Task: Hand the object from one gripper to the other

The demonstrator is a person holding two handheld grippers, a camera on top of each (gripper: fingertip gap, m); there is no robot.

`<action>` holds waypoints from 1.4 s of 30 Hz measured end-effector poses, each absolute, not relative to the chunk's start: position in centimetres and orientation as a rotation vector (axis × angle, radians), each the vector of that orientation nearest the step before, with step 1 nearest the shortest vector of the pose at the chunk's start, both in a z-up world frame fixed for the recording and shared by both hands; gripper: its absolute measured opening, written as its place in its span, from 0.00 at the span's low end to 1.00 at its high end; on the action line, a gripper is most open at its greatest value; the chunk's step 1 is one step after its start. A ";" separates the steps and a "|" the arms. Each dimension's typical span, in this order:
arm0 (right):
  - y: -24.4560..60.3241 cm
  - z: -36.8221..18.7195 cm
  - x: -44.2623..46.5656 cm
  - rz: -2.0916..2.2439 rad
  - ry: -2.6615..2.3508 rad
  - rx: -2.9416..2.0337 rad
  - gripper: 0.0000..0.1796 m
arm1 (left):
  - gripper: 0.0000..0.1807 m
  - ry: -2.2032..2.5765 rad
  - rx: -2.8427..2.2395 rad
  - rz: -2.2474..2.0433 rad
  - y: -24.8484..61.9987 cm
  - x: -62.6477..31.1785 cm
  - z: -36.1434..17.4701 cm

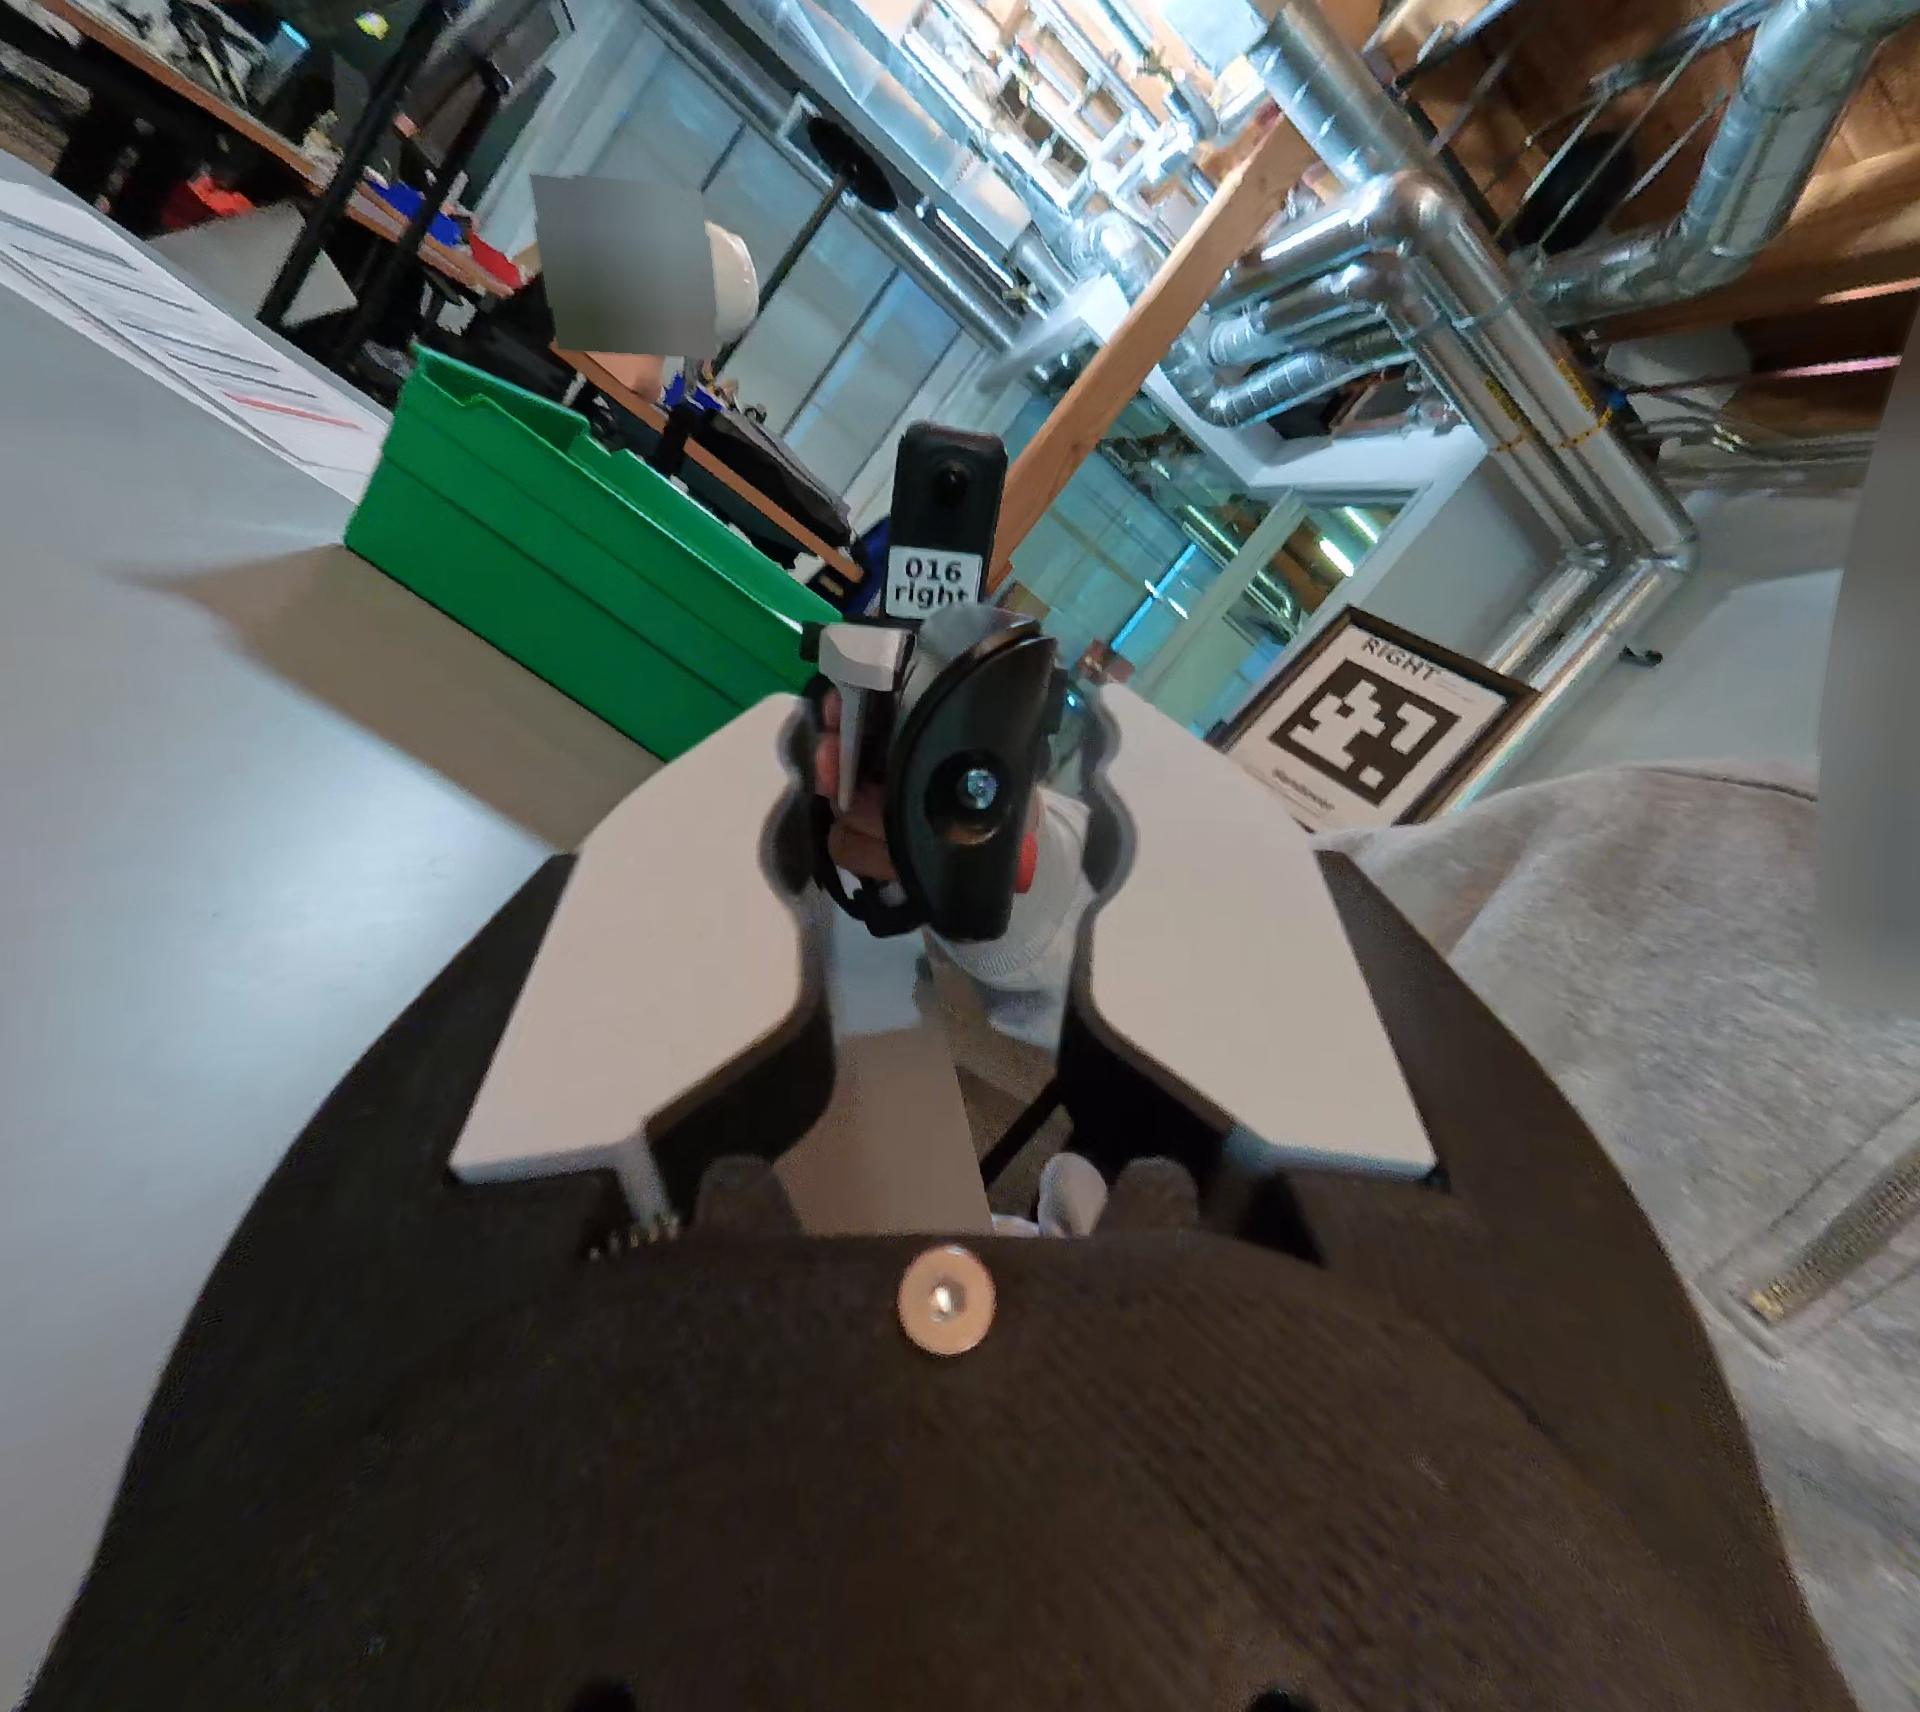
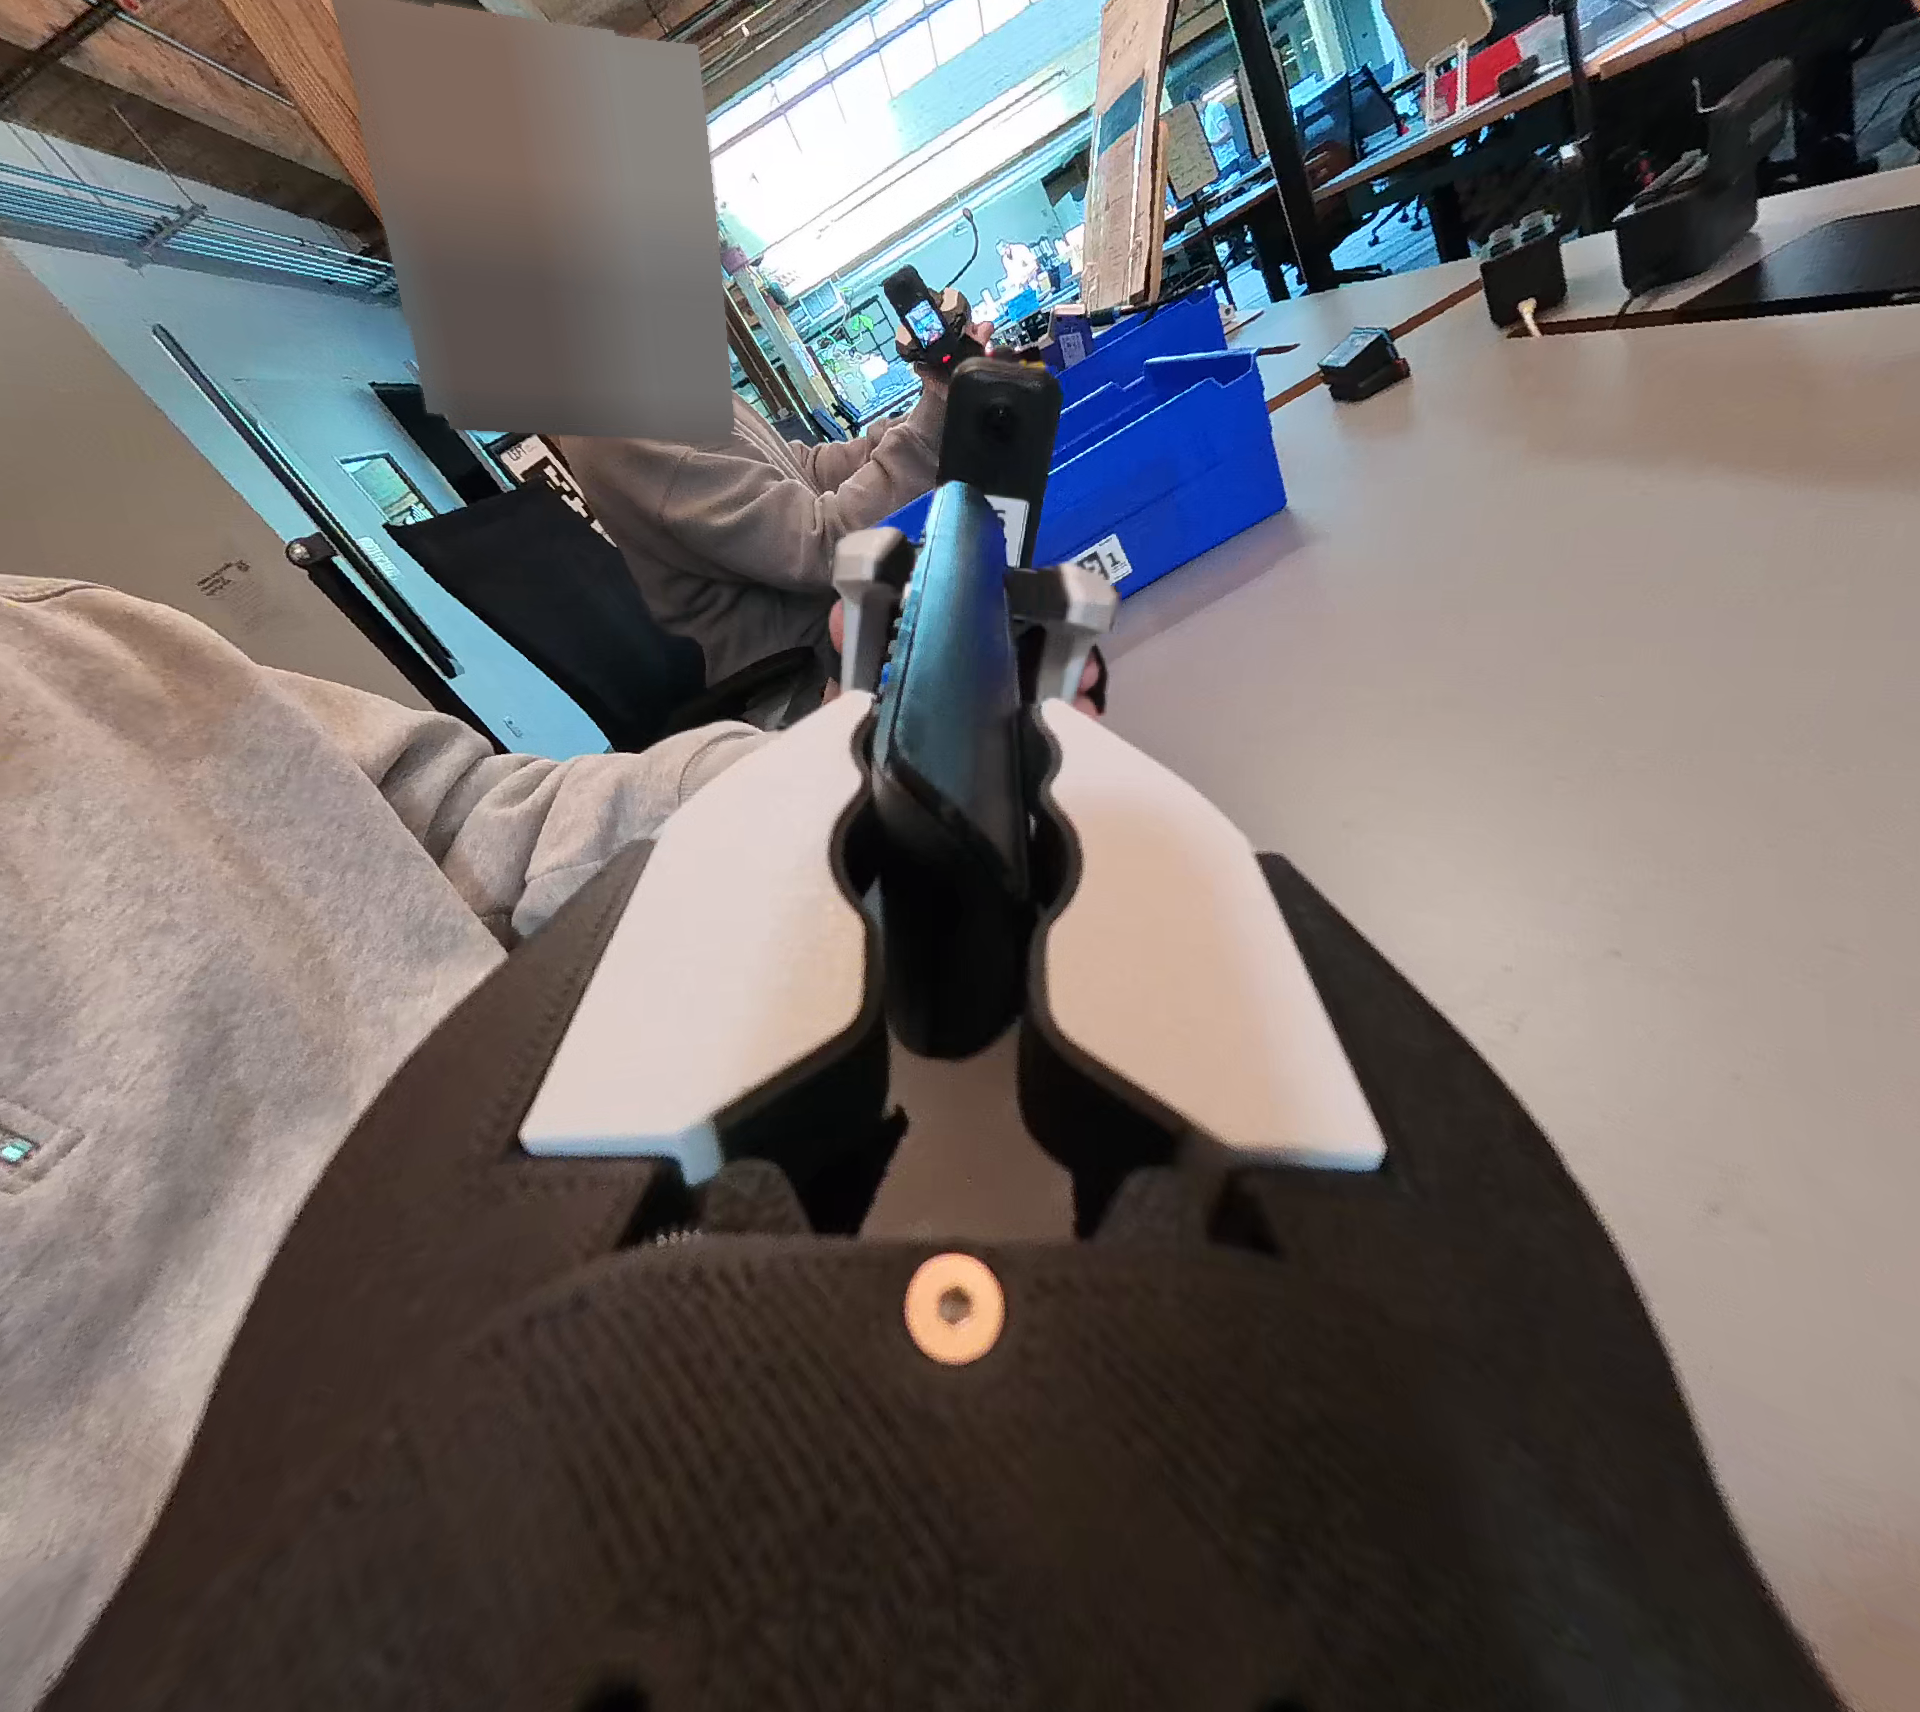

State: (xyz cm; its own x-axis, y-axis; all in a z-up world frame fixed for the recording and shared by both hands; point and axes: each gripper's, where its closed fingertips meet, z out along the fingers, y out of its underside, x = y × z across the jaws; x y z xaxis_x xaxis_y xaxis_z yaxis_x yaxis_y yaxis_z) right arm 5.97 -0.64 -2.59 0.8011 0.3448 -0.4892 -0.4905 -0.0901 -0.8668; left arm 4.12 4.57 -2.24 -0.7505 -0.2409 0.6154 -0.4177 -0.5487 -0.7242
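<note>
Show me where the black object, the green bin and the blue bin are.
black object (image 2: 951, 821): right wrist view, its dark body.
green bin (image 1: 540, 561): left wrist view, its side wall.
blue bin (image 2: 1164, 478): right wrist view, its side wall.

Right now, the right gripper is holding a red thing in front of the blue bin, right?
Not red: it is black. The right wrist view shows the right gripper shut on the black object, in front of the blue bin.

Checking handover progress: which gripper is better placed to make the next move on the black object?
Left. The left gripper is open, its fingers flanking the black object with gaps on both sides. The right gripper is shut on it, so the left closing looks like the next step.
</note>
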 end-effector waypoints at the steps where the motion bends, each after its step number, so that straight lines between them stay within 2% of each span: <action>1: -0.7 -2.5 6.1 0.705 0.131 -1.501 0.14 | 0.32 -1.413 1.080 2.477 4.9 4.3 -2.2; 3: -0.8 -2.4 6.5 0.720 0.155 -1.482 0.14 | 0.39 -1.392 1.125 2.524 5.6 4.7 -2.1; 7: -1.1 -2.3 7.4 0.722 0.194 -1.453 0.14 | 0.48 -1.480 1.197 2.595 6.6 5.1 -2.0; 19: -1.2 -2.8 8.9 0.565 0.233 -1.501 0.14 | 0.59 -1.995 1.506 2.673 8.2 6.5 -3.2; 22: -1.1 -3.0 8.7 0.585 0.235 -1.504 0.14 | 0.61 -2.106 1.459 2.676 7.6 6.3 -3.1; 25: -0.9 -3.2 8.4 0.622 0.232 -1.507 0.14 | 0.69 -2.137 1.267 2.788 6.4 5.2 -1.8; 29: -0.9 -3.4 6.5 0.958 0.234 -1.466 0.14 | 0.73 -2.221 1.077 2.807 5.2 4.1 -1.0; 35: -0.8 -3.4 5.4 1.291 0.321 -1.420 0.14 | 0.64 -2.415 0.698 2.783 2.3 1.4 0.7; 39: -1.0 -3.1 6.2 1.422 0.417 -1.373 0.14 | 0.61 -2.824 0.547 2.517 0.7 1.1 -1.1; 42: -1.1 -3.9 6.7 1.440 0.478 -1.401 0.14 | 0.55 -2.922 0.559 2.465 0.7 1.5 -1.9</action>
